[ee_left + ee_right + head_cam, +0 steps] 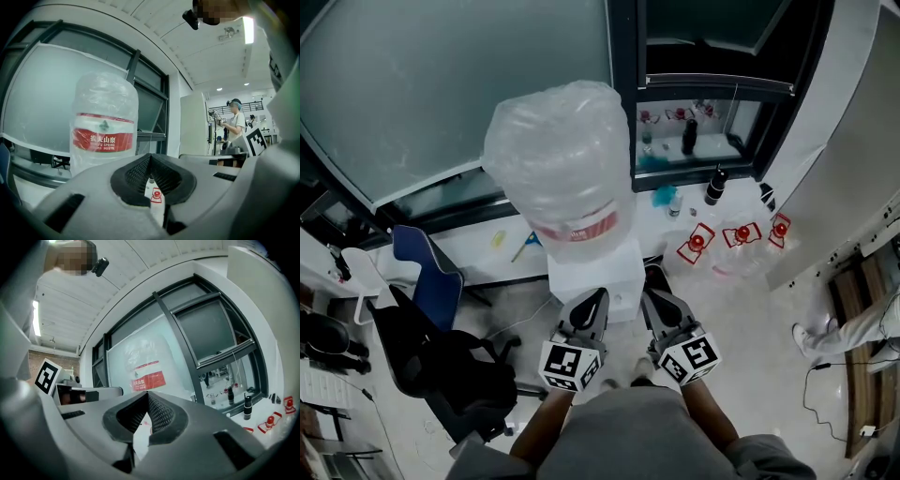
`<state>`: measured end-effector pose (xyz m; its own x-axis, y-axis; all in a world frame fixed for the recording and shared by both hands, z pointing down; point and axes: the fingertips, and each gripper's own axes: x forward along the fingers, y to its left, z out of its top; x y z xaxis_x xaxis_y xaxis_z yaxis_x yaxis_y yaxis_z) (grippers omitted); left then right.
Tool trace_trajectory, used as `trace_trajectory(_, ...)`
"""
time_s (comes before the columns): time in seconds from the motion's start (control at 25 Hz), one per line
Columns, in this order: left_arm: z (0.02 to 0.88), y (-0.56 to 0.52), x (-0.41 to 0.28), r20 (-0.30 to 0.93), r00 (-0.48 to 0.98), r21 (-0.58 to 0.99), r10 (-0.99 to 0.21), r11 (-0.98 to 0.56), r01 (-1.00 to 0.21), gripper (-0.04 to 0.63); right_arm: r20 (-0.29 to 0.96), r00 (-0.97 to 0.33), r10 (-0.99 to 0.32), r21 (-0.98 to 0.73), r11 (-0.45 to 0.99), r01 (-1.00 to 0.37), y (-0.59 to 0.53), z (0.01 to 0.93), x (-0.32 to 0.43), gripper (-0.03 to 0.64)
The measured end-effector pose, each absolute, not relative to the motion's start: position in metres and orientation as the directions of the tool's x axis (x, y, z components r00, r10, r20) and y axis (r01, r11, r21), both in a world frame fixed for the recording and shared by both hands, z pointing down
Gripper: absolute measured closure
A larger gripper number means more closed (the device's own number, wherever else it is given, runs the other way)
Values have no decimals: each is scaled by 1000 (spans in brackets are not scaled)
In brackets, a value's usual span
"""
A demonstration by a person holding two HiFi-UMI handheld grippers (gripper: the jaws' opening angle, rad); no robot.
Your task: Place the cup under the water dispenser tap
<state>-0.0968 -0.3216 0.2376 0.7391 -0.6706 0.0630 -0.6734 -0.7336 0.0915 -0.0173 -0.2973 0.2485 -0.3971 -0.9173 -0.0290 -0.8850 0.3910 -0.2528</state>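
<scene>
Holds the left tongs point(600, 294) at 6 o'clock of the head view, pads clenched tip to tip with nothing between them. Holds the right tongs point(650, 296) just beside, at 3 o'clock of the left, likewise clenched and empty. Carries a marker cube point(572, 366) on the near end of each.

Points both toward 12 o'clock, at the white water dispenser point(589, 272), tips close to its front; cannot tell whether touching. Cannot make out the tap past the tongs. Cannot find the cup in any view.

Sees atop the dispenser a big clear bottle point(561, 159) wrapped in plastic film, with a red label band around its lower part. Finds that bottle at 10 o'clock of the clenched pads in the left gripper view, and at 12 o'clock of them in the right gripper view.

Shows a blue chair point(422, 267) at 9 o'clock of the dispenser and a black office chair point(450, 370) at 7 o'clock. Shows clear jugs point(741, 234) with red tops on the floor point(741, 309) at 3 o'clock, and dark bottles point(689, 136) on the window ledge point(694, 156) at 1 o'clock. Catches, in the left gripper view, a person point(234, 123) in a pale shirt at 3 o'clock, well apart.
</scene>
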Motion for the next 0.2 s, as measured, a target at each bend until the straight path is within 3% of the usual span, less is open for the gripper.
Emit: trace_trajectory(0.2,239,-322,-98,68,736,102,-674,-729,-677,586,-15,-389,-921,-263,379,-887,-295,253,-12,607)
